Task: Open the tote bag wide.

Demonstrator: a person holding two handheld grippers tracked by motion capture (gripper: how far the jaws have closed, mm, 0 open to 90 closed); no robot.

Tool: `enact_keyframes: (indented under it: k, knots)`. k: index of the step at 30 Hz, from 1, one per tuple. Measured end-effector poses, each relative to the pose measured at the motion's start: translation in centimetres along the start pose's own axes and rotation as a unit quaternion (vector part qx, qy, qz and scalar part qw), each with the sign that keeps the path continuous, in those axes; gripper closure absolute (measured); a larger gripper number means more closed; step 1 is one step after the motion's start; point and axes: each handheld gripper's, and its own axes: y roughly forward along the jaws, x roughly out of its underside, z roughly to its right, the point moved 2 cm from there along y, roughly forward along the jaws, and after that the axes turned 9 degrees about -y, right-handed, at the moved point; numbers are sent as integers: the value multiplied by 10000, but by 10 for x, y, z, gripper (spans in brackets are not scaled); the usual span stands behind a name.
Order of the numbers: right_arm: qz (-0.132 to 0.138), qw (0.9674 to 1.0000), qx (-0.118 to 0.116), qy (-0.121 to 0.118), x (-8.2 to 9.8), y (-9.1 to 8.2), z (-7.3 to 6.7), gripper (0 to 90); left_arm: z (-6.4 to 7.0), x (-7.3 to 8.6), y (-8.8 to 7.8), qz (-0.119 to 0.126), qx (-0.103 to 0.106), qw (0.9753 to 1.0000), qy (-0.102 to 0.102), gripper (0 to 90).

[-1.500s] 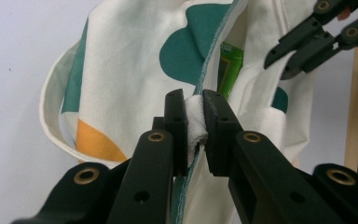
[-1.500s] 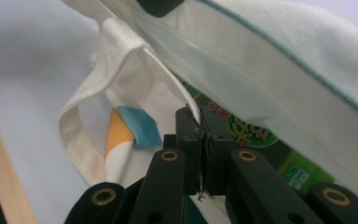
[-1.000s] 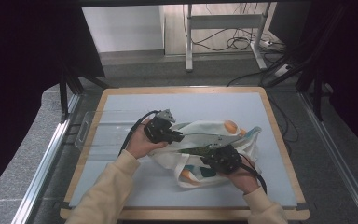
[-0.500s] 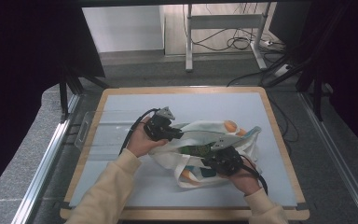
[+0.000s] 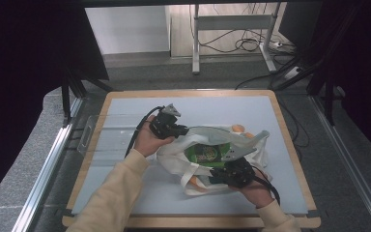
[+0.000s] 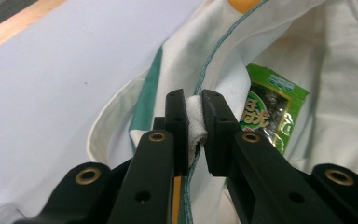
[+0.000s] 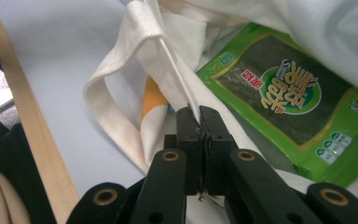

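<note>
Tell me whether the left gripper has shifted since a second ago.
No. The left gripper sits at the same spot relative to the table's far wooden edge, clamping the bag's rim.

Seaweed packet (image 6: 265, 112): its left edge is being covered by the bag's rim (image 6: 214, 70), just right of the left gripper (image 6: 195, 122).
Packet corner (image 7: 354, 158): being cut off by the picture's edge, right of the right gripper (image 7: 199, 123).
Packet print: being left too blurred to read in the high view.
</note>
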Motion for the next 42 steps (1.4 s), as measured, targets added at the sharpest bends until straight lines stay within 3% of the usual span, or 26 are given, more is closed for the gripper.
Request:
enact_keyframes:
  k: [3,9,10,12,13,16,19,26,35,42]
  knots:
    - [-11,10000,-30,2,3,0,-2,871,-5,-1,0,-61,-78,9999,51,823]
    - [-8,10000,-89,19,8,-2,-5,870,-10,-4,3,-6,-131,9999,-40,824]
    - [-2,10000,-98,8,9,-3,-6,870,-11,-4,5,88,-103,9997,-182,823]
    - [3,9999,-132,40,12,-2,-6,870,-14,-5,5,-13,-139,9999,-99,824]
    - [-18,9999,-148,56,13,-2,-7,870,-14,-5,7,61,-128,9997,-196,823]
    - [-43,9999,-158,24,14,0,-8,870,-19,-4,10,-1,-182,9997,-186,824]
    - [-48,9999,-158,8,16,0,-9,870,-20,-4,12,77,-223,9992,-332,824]
    - [-152,9997,-195,-23,23,3,-14,869,-22,-4,13,41,-353,9988,-327,824]
    - [-224,9996,-166,13,31,7,-17,867,-32,-1,18,25,-266,9982,-532,823]
    - [-224,9997,-94,6,32,9,-19,864,-30,1,16,35,-222,9983,-540,820]
